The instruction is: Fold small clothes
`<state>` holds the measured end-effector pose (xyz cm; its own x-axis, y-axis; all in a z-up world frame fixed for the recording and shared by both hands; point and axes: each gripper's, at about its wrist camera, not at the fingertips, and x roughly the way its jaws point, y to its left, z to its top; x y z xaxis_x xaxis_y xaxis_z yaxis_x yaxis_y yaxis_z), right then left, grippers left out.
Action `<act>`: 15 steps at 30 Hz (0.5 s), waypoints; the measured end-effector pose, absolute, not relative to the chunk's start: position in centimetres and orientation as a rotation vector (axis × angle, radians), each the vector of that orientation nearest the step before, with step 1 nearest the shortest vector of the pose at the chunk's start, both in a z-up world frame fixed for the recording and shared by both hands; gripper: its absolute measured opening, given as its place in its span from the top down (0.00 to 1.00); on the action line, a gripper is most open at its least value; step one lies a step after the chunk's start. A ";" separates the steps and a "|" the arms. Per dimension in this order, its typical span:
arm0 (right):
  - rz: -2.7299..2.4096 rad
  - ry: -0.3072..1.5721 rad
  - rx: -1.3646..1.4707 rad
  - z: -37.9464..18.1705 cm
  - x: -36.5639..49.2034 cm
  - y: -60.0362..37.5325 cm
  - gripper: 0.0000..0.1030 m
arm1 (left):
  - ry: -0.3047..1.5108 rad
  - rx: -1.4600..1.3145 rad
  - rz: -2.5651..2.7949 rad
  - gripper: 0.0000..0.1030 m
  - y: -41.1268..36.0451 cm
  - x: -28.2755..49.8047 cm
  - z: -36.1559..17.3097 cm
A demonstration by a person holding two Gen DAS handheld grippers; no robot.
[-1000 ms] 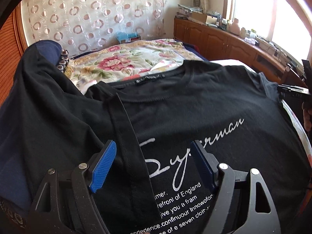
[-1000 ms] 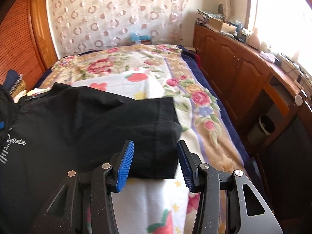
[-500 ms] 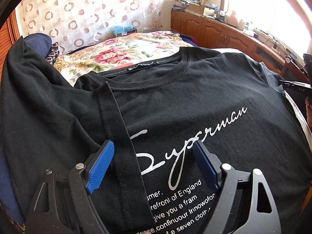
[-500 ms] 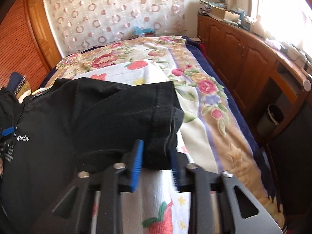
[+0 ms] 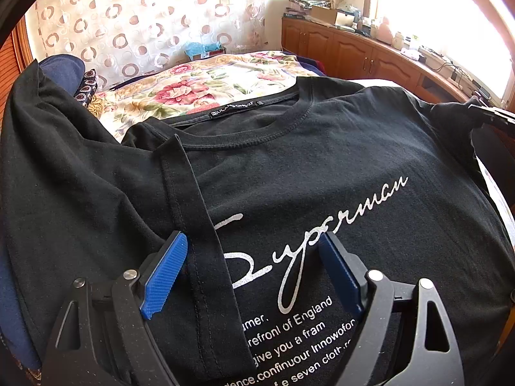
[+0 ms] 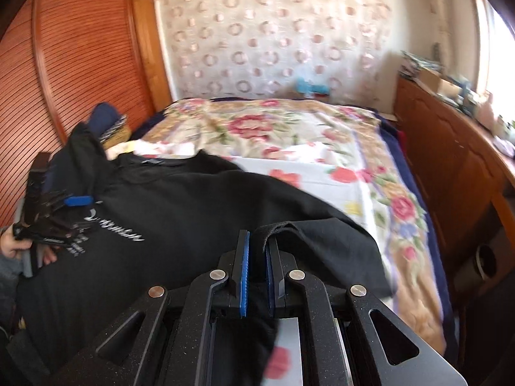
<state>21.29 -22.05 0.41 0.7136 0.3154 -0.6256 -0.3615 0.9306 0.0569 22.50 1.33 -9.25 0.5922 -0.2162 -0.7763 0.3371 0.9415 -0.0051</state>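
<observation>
A second ago my right gripper (image 6: 256, 267) stood open around the edge of the black cotton T-shirt with white script lettering (image 5: 322, 167); now its blue pads have closed on that sleeve hem, a fold of black cloth (image 6: 276, 230) pinched between them, and the sleeve is lifted off the floral bedspread (image 6: 289, 135) where it lay flat before. The right view is also tilted and blurred compared with then.

My left gripper (image 5: 254, 276) has hardly changed: jaws wide apart, nothing between the pads but air, hanging over the shirt's chest print with the folded-over left sleeve band (image 5: 193, 225) running under the left pad. The shirt lies spread face up on the bed, collar toward the headboard end.

Around it: a navy garment (image 5: 61, 70) and a patterned bundle beside it at the shirt's left shoulder, a ring-patterned curtain (image 5: 135, 25) behind the bed, a wooden cabinet run (image 5: 354, 51) cluttered with boxes under the bright window, and a slatted wooden door (image 6: 74, 80) at left. In the right view my left hand (image 6: 13, 244) shows at the far edge, holding its gripper.
</observation>
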 end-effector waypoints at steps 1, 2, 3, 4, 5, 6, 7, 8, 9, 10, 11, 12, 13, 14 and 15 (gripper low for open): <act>0.391 0.684 -0.078 0.2 21.1 -21.6 0.92 | 0.881 0.147 -0.324 0.18 1.3 22.5 -9.2; 0.405 0.689 -0.080 -0.1 21.1 -21.5 0.92 | 0.881 0.147 -0.323 0.18 1.3 22.5 -9.2; 0.418 0.697 -0.082 -0.4 21.0 -21.2 0.92 | 0.881 0.147 -0.324 0.18 1.3 22.5 -9.2; 0.435 0.707 -0.081 -0.7 21.0 -20.9 0.92 | 0.881 0.146 -0.324 0.18 1.3 22.5 -9.2; 0.448 0.721 -0.077 -1.3 21.2 -20.9 0.92 | 0.881 0.146 -0.324 0.18 1.3 22.5 -9.2; 0.457 0.737 -0.073 -1.5 22.0 -20.9 0.92 | 0.882 0.145 -0.324 0.17 1.2 22.6 -9.3; 0.468 0.755 -0.066 -2.0 22.3 -21.0 0.92 | 0.884 0.144 -0.324 0.16 1.2 22.7 -9.3; 0.485 0.771 -0.056 -2.6 22.4 -21.0 0.92 | 0.886 0.145 -0.323 0.15 1.1 22.7 -9.3; 0.493 0.788 -0.052 -3.1 22.4 -21.0 0.92 | 0.886 0.145 -0.322 0.15 1.1 22.8 -9.3; 0.491 0.802 -0.056 -3.6 22.5 -21.1 0.92 | 0.886 0.144 -0.322 0.15 1.1 22.7 -9.3; 0.497 0.817 -0.056 -4.1 22.3 -21.2 0.92 | 0.886 0.145 -0.322 0.15 1.2 22.7 -9.3; 0.504 0.827 -0.051 -4.3 22.3 -21.4 0.92 | 0.886 0.145 -0.322 0.15 1.2 22.7 -9.3; 0.508 0.835 -0.051 -4.5 22.2 -21.5 0.92 | 0.886 0.144 -0.322 0.15 1.2 22.7 -9.3; 0.504 0.837 -0.054 -4.7 22.0 -21.7 0.92 | 0.885 0.144 -0.321 0.15 1.2 22.7 -9.3; 0.503 0.834 -0.058 -4.6 21.8 -21.7 0.91 | 0.885 0.145 -0.320 0.15 1.2 22.7 -9.3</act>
